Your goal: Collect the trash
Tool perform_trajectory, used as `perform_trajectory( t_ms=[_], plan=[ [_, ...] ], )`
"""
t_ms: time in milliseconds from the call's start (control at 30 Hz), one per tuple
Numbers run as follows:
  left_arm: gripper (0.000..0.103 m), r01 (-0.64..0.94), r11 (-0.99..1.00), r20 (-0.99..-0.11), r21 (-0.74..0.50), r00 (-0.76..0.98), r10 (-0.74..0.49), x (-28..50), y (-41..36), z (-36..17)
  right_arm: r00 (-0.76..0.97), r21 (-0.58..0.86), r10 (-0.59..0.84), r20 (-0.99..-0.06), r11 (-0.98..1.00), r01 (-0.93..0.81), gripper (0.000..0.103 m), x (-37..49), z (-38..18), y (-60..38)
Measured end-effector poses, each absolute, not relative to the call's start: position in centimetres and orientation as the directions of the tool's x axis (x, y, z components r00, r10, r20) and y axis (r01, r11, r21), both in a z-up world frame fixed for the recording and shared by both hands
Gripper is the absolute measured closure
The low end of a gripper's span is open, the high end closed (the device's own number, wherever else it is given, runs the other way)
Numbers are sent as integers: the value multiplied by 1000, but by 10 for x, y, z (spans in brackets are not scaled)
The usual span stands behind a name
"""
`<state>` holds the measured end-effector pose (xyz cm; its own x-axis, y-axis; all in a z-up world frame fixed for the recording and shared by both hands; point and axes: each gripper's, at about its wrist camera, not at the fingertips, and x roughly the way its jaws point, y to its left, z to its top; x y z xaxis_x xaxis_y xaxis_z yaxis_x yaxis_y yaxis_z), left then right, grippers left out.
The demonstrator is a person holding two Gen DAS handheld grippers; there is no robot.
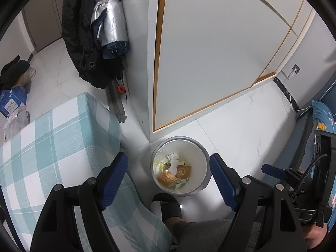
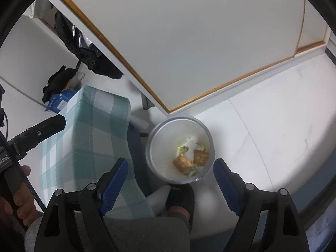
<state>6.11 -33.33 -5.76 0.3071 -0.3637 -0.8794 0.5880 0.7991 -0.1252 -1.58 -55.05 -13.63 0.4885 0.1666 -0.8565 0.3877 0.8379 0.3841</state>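
Both the left gripper [image 1: 169, 180] and the right gripper [image 2: 170, 180] hang above the round white plastic bin [image 1: 204, 168] with fingers apart and empty, likely having let go. Orange wrappers [image 2: 182, 162] and crumpled tissue lie inside it, on the floor near the white cabinet's corner [image 1: 154, 129].

— Where are we?
— In a home, a bedroom corner by the look of it. We see a dark coat [image 1: 80, 42] and a folded silver umbrella [image 1: 110, 23] hanging by a white door [image 1: 210, 48].
— What else?
— We stand on pale floor tiles [image 1: 241, 126], beside a checked cloth [image 1: 50, 147] and a patterned pillow [image 1: 322, 117].
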Motion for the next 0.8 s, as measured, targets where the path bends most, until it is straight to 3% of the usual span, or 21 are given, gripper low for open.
perform_trajectory(
  t_ms=[800],
  plan=[
    [25,570,816,-878,-91,341,-336,49,-324,-43,517,382,139,-845,833,400,17,-23,-125,-543]
  ],
)
